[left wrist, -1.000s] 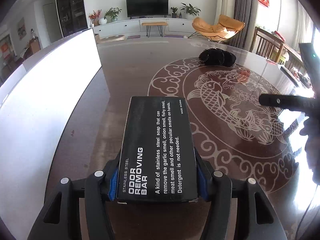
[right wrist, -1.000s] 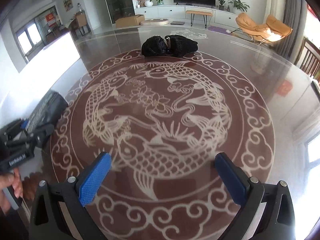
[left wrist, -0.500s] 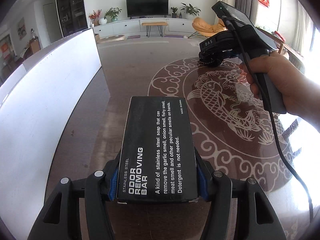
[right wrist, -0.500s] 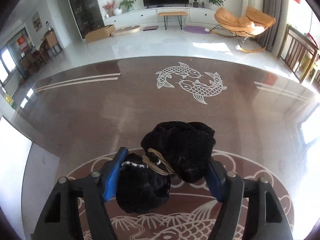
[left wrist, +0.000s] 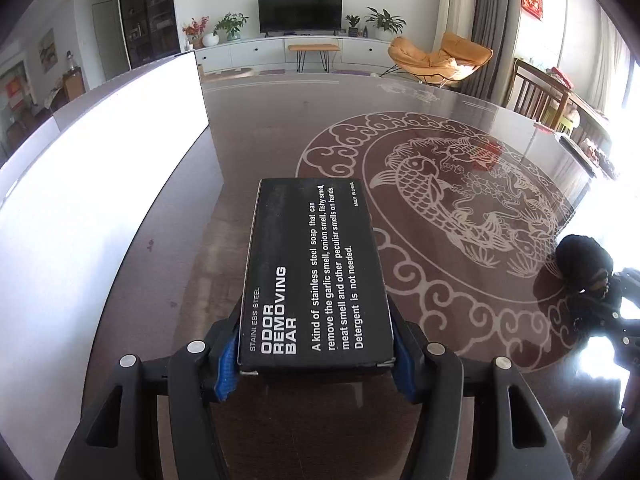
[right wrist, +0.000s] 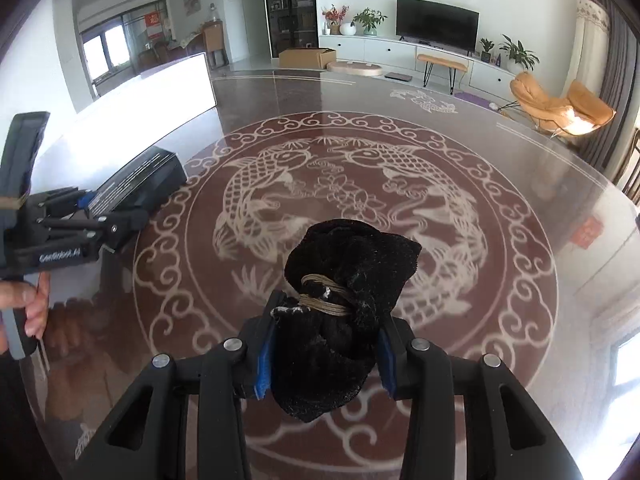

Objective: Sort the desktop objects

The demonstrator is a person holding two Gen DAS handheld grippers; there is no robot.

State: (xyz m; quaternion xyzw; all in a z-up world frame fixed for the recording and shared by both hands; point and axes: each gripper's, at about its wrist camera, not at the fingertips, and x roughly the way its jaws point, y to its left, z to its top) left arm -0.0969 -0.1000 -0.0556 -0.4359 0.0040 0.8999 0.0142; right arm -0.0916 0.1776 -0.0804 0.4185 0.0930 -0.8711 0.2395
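Note:
My left gripper [left wrist: 314, 364] is shut on a black box [left wrist: 314, 276] printed "Stainless steel odor removing bar", held flat just above the table's left part. It also shows in the right wrist view [right wrist: 136, 184], with the left gripper [right wrist: 86, 216] at the left edge. My right gripper [right wrist: 322, 354] is shut on a black fuzzy cloth bundle [right wrist: 344, 292] tied with tan cord, over the near side of the fish pattern. The bundle also shows at the right edge of the left wrist view [left wrist: 582, 262].
The glossy table [right wrist: 500, 184] bears a round fish pattern [left wrist: 460, 200]. A white upright panel [left wrist: 100, 160] lines the left side. Chairs [left wrist: 540, 100] stand past the far right edge. The room with a television [left wrist: 300, 12] lies beyond.
My right gripper closed on the black bundle at the far side and carried it back toward the near right of the table. The left gripper and box have not moved.

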